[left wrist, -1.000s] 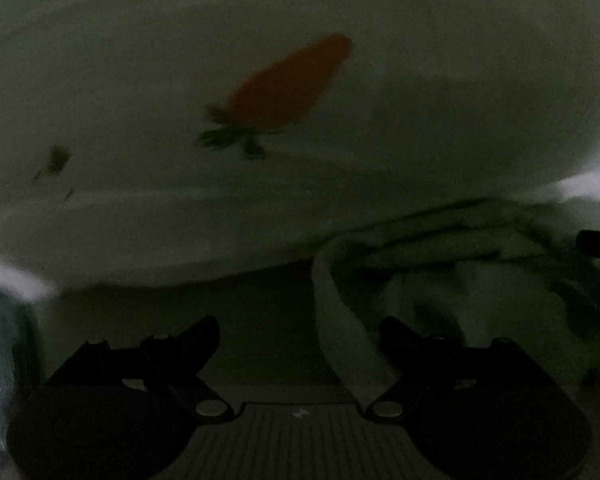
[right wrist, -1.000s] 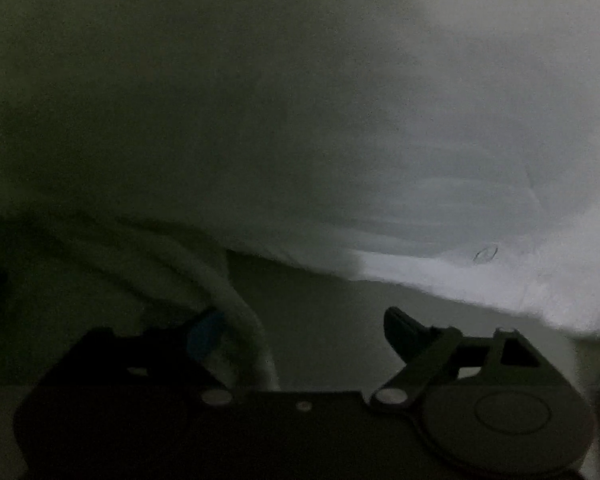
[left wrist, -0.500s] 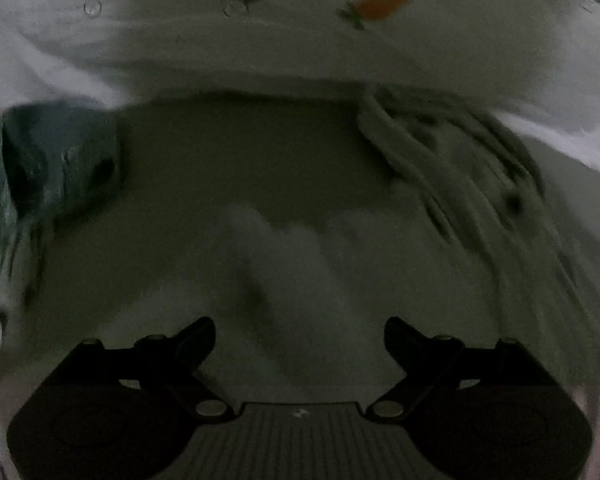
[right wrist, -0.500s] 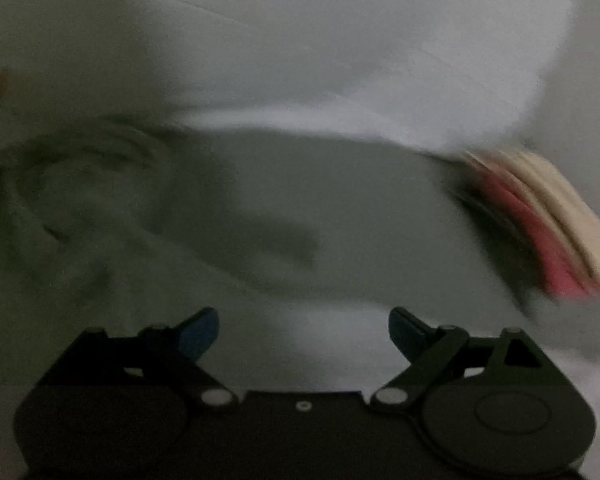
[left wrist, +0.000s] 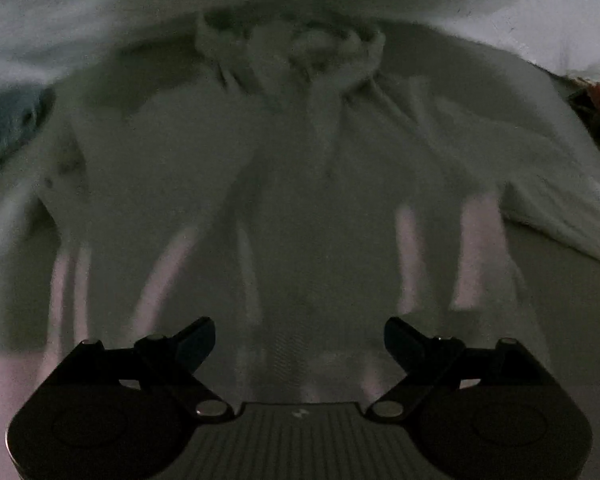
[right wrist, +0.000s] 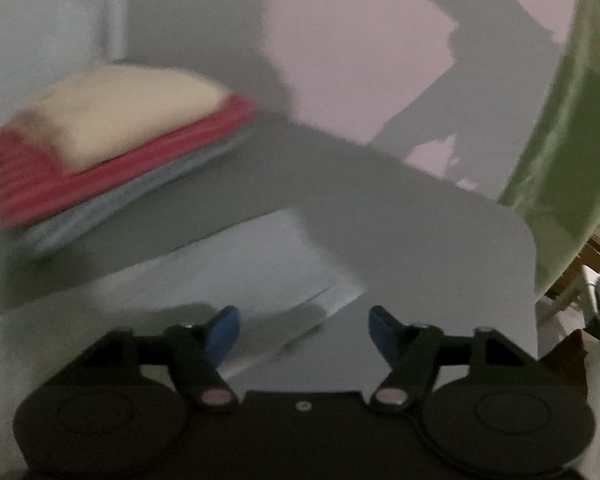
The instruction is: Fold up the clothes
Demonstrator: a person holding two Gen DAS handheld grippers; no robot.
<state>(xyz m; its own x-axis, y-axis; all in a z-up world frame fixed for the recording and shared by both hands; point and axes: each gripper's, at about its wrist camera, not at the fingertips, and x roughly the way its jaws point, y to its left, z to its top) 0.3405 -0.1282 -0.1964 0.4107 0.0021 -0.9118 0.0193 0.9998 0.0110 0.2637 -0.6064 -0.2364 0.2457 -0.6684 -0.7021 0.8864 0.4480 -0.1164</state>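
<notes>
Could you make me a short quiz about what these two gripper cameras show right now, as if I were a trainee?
1. True or false: the left gripper is clamped on the white garment.
2. Which colour tops the folded stack in the right wrist view? A) blue B) cream C) black
3. Fill in: the right gripper hangs over a bare grey ____.

Key:
1. False. Its fingers stand wide apart, with the garment spread flat beyond them.
2. B. Cream lies on red stripes, with grey at the bottom.
3. Table. Its fingers are open too and hold nothing.
</notes>
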